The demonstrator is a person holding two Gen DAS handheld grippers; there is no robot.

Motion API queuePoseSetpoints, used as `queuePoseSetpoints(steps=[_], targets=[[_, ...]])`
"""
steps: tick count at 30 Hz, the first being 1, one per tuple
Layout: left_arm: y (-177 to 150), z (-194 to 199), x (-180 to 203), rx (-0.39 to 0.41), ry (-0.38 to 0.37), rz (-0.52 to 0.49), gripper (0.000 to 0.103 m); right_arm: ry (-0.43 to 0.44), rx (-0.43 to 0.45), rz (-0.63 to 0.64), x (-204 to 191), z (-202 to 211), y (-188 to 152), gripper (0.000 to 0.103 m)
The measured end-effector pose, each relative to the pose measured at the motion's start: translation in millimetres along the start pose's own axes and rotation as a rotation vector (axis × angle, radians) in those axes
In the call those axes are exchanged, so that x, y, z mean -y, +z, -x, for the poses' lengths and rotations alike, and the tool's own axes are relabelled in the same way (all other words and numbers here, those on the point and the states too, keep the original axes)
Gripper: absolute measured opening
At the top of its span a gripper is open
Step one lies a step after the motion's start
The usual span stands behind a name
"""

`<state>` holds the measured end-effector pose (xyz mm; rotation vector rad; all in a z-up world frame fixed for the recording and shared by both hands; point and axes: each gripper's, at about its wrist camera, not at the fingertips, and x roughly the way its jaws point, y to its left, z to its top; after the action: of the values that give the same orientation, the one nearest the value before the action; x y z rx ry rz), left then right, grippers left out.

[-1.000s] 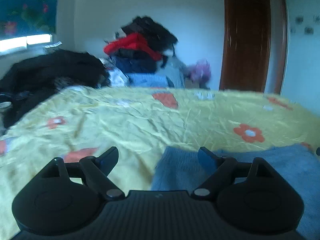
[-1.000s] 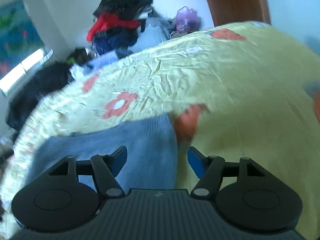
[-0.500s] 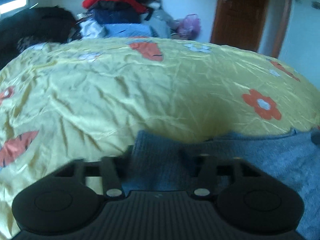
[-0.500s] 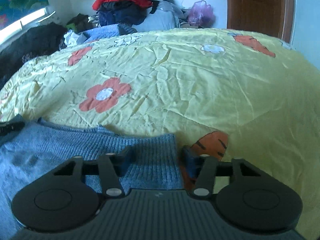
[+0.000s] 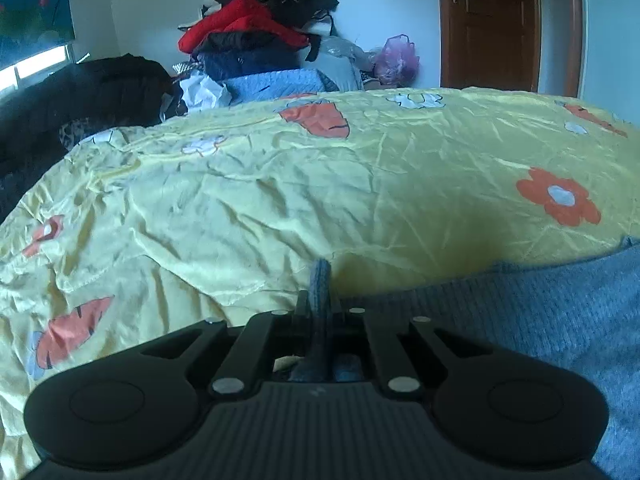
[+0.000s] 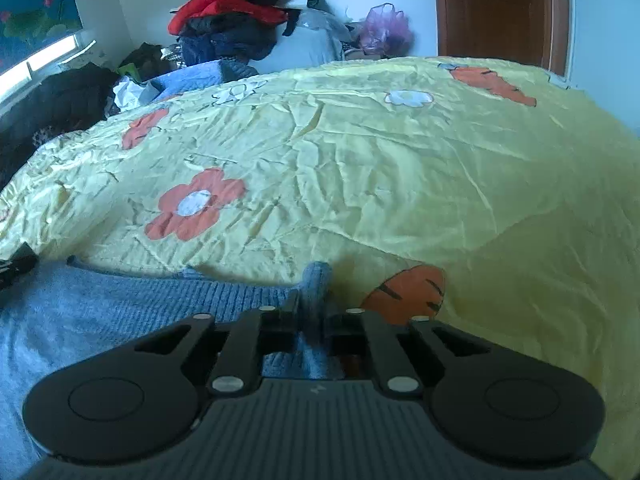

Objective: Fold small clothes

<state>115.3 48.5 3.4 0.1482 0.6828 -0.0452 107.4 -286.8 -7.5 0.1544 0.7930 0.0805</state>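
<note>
A blue knitted garment (image 5: pixel 520 320) lies flat on the yellow flowered bedspread (image 5: pixel 280 200) at the near edge of the bed. My left gripper (image 5: pixel 320 304) is shut on its left far corner, with a pinched fold of knit sticking up between the fingers. In the right wrist view the same garment (image 6: pixel 120 312) spreads to the left. My right gripper (image 6: pixel 316 304) is closing its jaws on the right far corner, and the pads press a bunched fold of blue knit. A dark tip of the left gripper (image 6: pixel 16 264) shows at the left edge.
A tall heap of clothes (image 5: pixel 256 36) in red, black and blue stands behind the bed's far side. A black garment pile (image 5: pixel 80 96) lies at the far left. A brown door (image 5: pixel 492 24) is at the back right, with a purple bag (image 5: pixel 396 60) beside it.
Both grippers have come down and forward onto the garment's far corners, and both have gone from wide open to pinched on the blue knit.
</note>
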Motion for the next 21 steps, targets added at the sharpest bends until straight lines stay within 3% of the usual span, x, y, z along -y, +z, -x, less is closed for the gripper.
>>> queuePoseSetpoints(steps=[2,4,6,10,14,17,21], targets=[[0,9,-3,0.017,0.012,0.016,0.013,-0.011,0.002,-0.011,0,4,-1,0.045],[-1,27,-6,0.057,0.038,0.029,0.013,-0.022,0.022,-0.022,-1,13,-2,0.052],[-2,51,-10,0.105,0.044,0.058,0.017,-0.035,0.075,-0.026,-4,28,-3,0.052],[-14,80,-4,0.128,-0.06,0.115,0.028,0.0,0.183,-0.001,-31,59,-11,0.052],[-31,62,18,0.038,-0.081,0.06,0.028,0.06,0.12,0.109,-70,44,-25,0.058],[-37,48,12,0.033,-0.09,0.083,0.028,0.009,0.054,0.125,-72,19,-32,0.059],[-34,46,-7,0.017,-0.127,0.171,0.029,0.065,0.113,0.085,-55,17,-39,0.063]])
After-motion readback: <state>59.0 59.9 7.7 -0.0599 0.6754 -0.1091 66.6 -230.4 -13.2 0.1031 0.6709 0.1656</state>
